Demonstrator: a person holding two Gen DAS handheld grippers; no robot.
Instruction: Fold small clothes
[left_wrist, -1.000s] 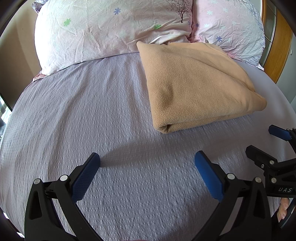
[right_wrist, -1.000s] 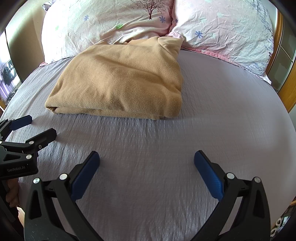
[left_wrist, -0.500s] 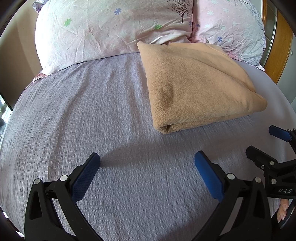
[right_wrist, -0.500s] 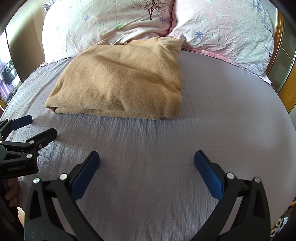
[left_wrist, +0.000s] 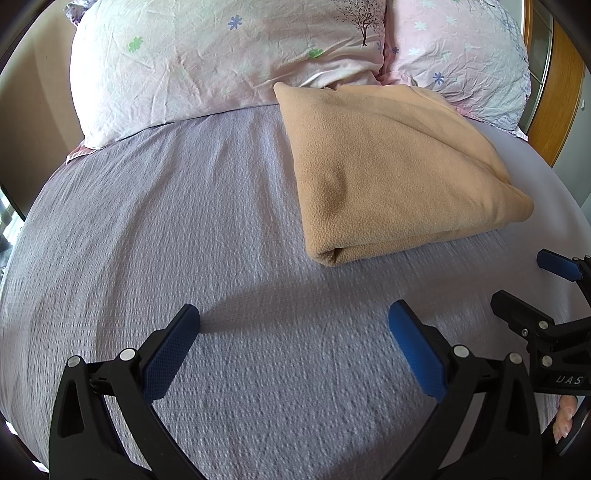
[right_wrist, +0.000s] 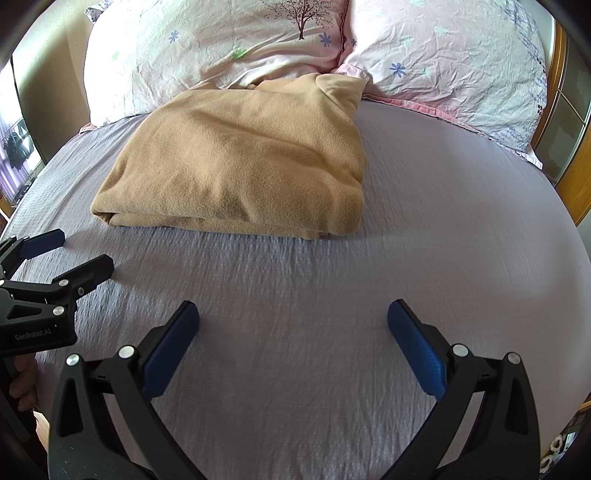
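Both tongs, left gripper (left_wrist: 293, 334) & right gripper (right_wrist: 293, 332), gape wide w/ nothing held, low over the bedsheet (right_wrist: 443, 240), folded tan fleece (right_wrist: 243, 173) just ahead, touching the pillows (right_wrist: 443, 55) beyond.

Both the left gripper (left_wrist: 293, 341) and right gripper (right_wrist: 293, 339) have black frames, silver screws and blue pads

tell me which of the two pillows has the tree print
The left pillow, with the dark tree near its inner edge; the right pillow shows only small flowers.
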